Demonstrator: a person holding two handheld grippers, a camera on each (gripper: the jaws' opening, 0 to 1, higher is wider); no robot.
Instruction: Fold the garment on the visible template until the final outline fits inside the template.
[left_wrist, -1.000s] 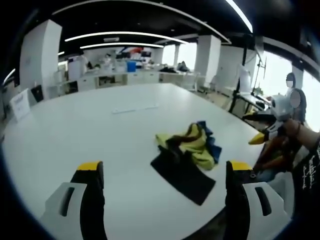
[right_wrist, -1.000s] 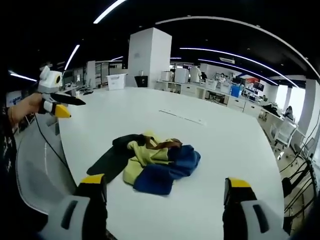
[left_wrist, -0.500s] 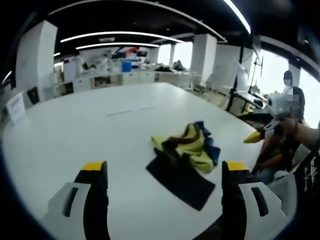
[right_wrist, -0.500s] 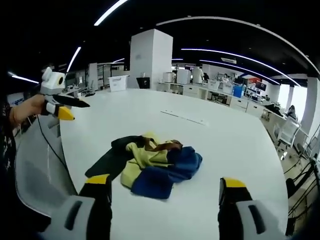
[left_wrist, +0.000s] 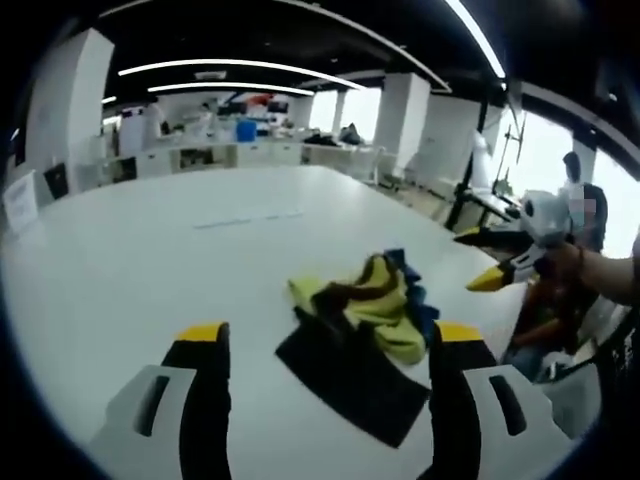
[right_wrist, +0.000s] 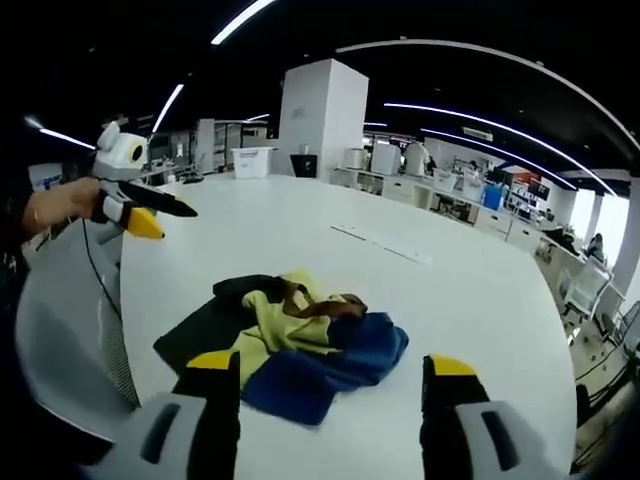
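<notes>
Crumpled garment (right_wrist: 290, 340) just ahead of right claw (right_wrist: 330, 375) | both claws wide, empty

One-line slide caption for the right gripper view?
Open right gripper above a crumpled yellow, blue and black garment on a white table, left gripper raised nearby.

An open office with white pillars (right_wrist: 320, 118), ceiling strip lights (left_wrist: 235, 66) and bright windows (left_wrist: 548, 150).

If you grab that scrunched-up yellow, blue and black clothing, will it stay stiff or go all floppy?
Probably floppy: the crumpled yellow, blue and black garment lies in soft folds on the white table, so it would likely droop. It looks thin, so probably light. Being cloth, it shouldn't roll away.
</notes>
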